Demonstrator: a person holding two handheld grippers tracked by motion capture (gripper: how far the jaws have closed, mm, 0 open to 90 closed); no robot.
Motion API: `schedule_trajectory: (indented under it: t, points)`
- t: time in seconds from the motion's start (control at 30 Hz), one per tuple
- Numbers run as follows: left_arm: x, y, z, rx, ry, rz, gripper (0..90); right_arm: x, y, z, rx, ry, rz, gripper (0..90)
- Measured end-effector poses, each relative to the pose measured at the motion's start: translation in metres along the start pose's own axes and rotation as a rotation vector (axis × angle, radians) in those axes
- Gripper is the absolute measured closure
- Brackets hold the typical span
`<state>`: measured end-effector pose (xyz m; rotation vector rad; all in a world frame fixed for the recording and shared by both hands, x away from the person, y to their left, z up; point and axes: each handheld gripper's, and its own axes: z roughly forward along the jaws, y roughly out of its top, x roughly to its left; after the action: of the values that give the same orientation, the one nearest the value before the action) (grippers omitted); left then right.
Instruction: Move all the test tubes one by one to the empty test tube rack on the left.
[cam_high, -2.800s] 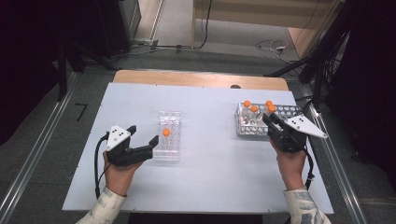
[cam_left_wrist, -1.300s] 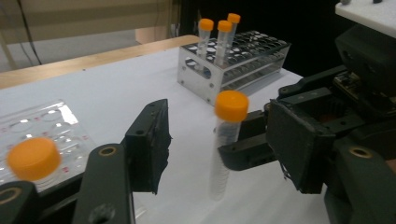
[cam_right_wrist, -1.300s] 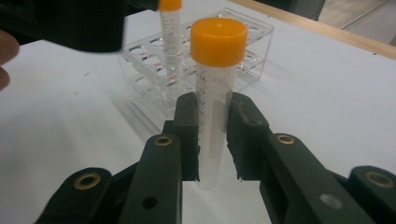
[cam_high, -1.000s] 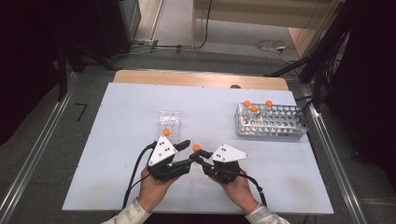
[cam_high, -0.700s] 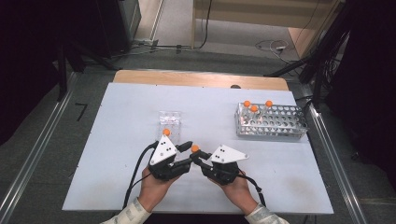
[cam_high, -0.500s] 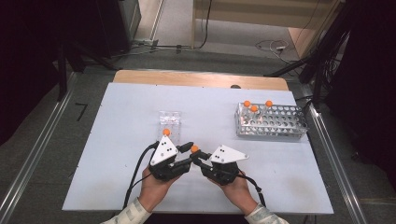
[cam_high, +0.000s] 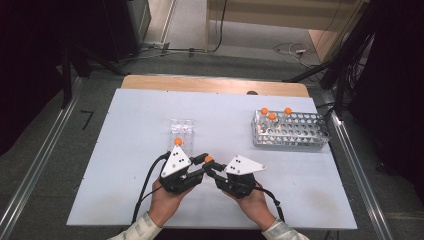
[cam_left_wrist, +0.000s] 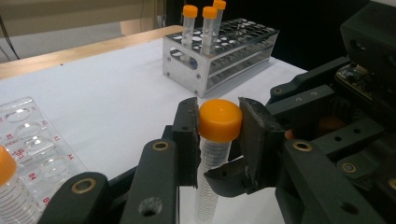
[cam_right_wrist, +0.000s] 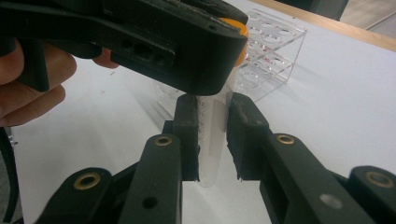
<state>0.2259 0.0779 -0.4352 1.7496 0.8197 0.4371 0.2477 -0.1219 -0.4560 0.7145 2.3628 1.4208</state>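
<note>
A clear graduated tube with an orange cap (cam_high: 208, 159) is held upright between both grippers above the table's front middle. My left gripper (cam_left_wrist: 218, 135) has just been closing and its pads now press both sides of the orange cap (cam_left_wrist: 220, 120). My right gripper (cam_right_wrist: 212, 140) is shut on the tube's clear body (cam_right_wrist: 214, 154), lower down. In the high view the left gripper (cam_high: 202, 162) and right gripper (cam_high: 211, 169) meet tip to tip.
A clear plastic rack (cam_high: 181, 125) stands just beyond the hands with one orange-capped tube (cam_high: 178, 142) in it. At the right rear, a metal rack (cam_high: 300, 132) holds three capped tubes (cam_high: 272, 116). The table's wooden far edge (cam_high: 215, 84) lies behind.
Since the earliest frame both hands left their racks and met at the front middle. Over the last second they stayed put while the left jaws narrowed onto the cap.
</note>
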Motion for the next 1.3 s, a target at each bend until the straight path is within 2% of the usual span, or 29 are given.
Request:
schedule_trajectory:
  t: [0.17,0.33,0.37,0.43,0.97,1.3]
  points:
    - [0.001,0.0,0.001,0.003,-0.005,-0.006,70.0,0.0,-0.001,0.001,0.002,-0.008,-0.005,69.0]
    - [0.004,0.001,0.0,-0.001,-0.002,-0.015,70.1,0.0,-0.001,0.004,0.028,0.001,-0.022,30.9]
    - [0.005,0.001,-0.001,-0.001,0.0,-0.016,70.2,0.0,-0.001,0.005,0.036,0.001,-0.021,26.1]
    - [0.007,0.002,-0.002,-0.006,0.006,-0.018,70.2,-0.001,-0.002,0.005,0.047,-0.01,-0.015,22.1]
    - [0.038,0.029,-0.029,-0.096,0.083,-0.058,70.2,-0.007,-0.003,0.002,0.048,-0.036,0.007,20.3]
    - [0.051,0.035,-0.032,-0.122,0.127,-0.07,70.3,-0.008,-0.004,0.001,0.053,-0.042,0.01,20.5]
